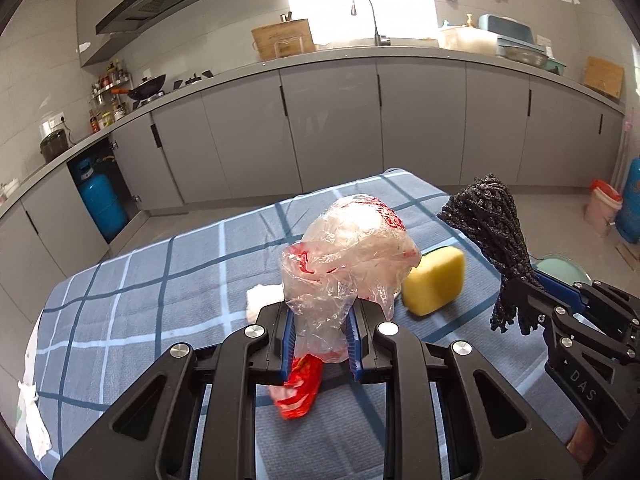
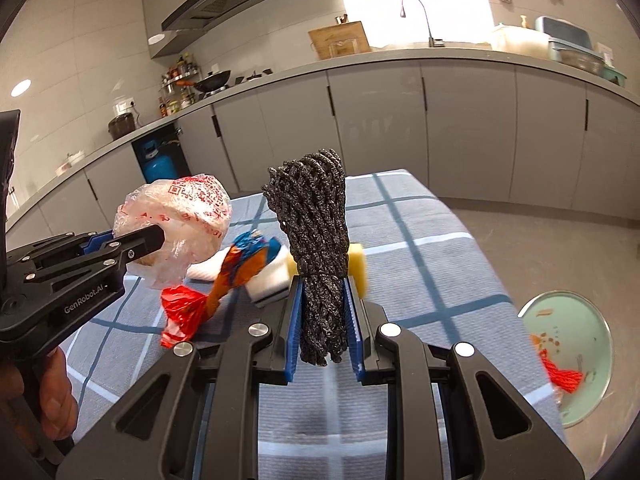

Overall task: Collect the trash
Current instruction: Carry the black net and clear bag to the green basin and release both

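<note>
My left gripper [image 1: 320, 334] is shut on a crumpled clear plastic bag with red print [image 1: 348, 252], held above the blue checked tablecloth [image 1: 140, 300]. The bag also shows in the right wrist view [image 2: 180, 224]. My right gripper [image 2: 323, 322] is shut on a bundle of dark grey rope [image 2: 316, 216], held upright; it also shows in the left wrist view [image 1: 490, 224]. A red wrapper [image 1: 300, 388] lies on the cloth under the left gripper. A twisted orange and blue wrapper [image 2: 240, 268] lies beside it.
A yellow sponge [image 1: 434, 284] and a white sponge [image 2: 268, 284] lie on the cloth, with white tissue [image 1: 262, 300] to their left. A pale green bin [image 2: 576, 356] with trash inside stands on the floor to the right of the table. Grey kitchen cabinets [image 1: 332, 128] run behind.
</note>
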